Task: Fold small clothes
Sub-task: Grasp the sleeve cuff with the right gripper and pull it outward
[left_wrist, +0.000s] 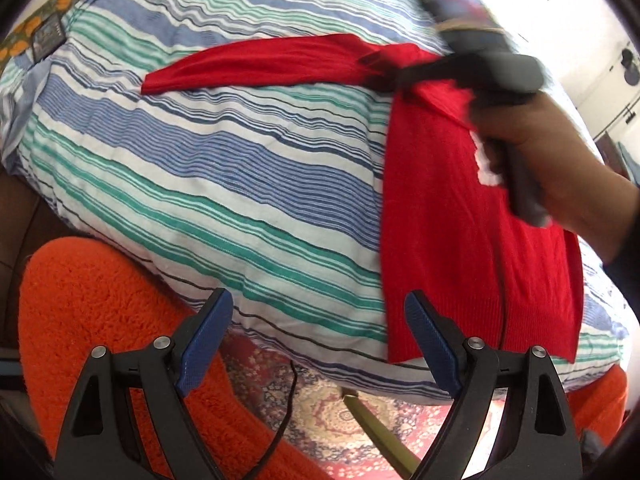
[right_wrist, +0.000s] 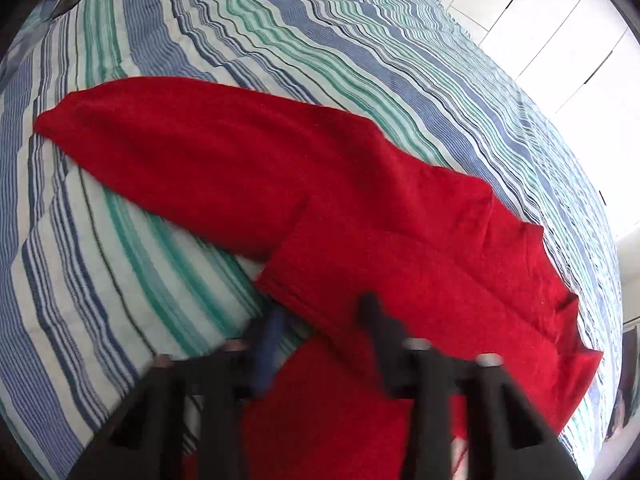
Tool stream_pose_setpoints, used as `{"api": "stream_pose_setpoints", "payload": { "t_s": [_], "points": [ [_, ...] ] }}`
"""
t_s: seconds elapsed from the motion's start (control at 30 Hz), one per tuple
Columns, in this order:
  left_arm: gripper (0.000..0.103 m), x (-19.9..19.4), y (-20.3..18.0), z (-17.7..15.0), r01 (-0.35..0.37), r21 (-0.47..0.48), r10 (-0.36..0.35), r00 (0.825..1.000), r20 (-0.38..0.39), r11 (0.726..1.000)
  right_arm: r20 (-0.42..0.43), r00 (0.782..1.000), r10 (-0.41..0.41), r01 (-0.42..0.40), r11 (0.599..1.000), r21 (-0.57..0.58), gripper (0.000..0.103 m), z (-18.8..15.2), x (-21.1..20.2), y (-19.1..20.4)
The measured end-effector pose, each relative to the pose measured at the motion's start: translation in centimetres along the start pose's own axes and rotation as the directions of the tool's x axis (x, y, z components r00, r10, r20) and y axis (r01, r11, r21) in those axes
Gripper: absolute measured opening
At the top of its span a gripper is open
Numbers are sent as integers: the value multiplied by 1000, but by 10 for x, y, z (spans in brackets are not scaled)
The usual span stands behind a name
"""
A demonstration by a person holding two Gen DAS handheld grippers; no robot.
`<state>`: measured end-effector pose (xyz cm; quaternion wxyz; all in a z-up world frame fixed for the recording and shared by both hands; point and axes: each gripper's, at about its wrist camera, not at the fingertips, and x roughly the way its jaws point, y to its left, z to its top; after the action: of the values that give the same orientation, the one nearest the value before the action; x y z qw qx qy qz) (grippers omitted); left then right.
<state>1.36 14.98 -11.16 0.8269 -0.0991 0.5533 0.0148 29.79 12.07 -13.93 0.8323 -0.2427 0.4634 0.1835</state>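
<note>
A small red knit sweater (left_wrist: 460, 216) lies on a striped bedspread (left_wrist: 200, 168), one sleeve (left_wrist: 256, 64) stretched out to the left. My left gripper (left_wrist: 320, 320) is open and empty, low at the bed's near edge, just left of the sweater's hem. My right gripper (right_wrist: 324, 312) is open over the sweater's body (right_wrist: 400, 264), fingers blurred, holding nothing that I can see. In the right wrist view the sleeve (right_wrist: 192, 144) runs away to the upper left. In the left wrist view the right gripper (left_wrist: 400, 74) sits on the sweater near the shoulder, held by a hand.
An orange fluffy cover (left_wrist: 100, 320) lies below the bed's edge at left. A patterned rug (left_wrist: 332, 412) and a thin black cable (left_wrist: 286, 420) are on the floor. White floor tiles (right_wrist: 560, 32) show beyond the bed's far side.
</note>
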Motion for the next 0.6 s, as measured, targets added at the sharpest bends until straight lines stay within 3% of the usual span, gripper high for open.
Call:
{"api": "stream_pose_setpoints", "payload": {
  "t_s": [0.07,0.13,0.2,0.27,0.33,0.43,0.6],
  "points": [
    [89,-1,1,0,-4,-9,4,1000,3,1000,76,996,56,-68,983,171,5,-4,-26,-42],
    [89,-1,2,-2,-10,-15,10,1000,2,1000,160,984,82,-133,930,342,4,-21,-59,-99],
    [89,-1,0,-3,-22,-12,22,1000,-1,1000,221,973,62,-165,860,483,4,-52,-90,-158],
    [89,-2,-3,-3,-35,2,35,999,-1,999,244,970,-14,-138,792,595,4,-98,-119,-224],
    [89,-3,-9,-4,-55,26,55,999,-2,998,216,969,-121,-60,732,678,4,-151,-143,-284],
    [89,-5,-23,-8,-75,70,76,997,-3,995,106,963,-249,81,636,767,4,-230,-158,-366],
    [89,-7,-59,-14,-95,174,98,995,-9,980,-58,950,-308,205,470,859,4,-340,-147,-455]
  ]
}}
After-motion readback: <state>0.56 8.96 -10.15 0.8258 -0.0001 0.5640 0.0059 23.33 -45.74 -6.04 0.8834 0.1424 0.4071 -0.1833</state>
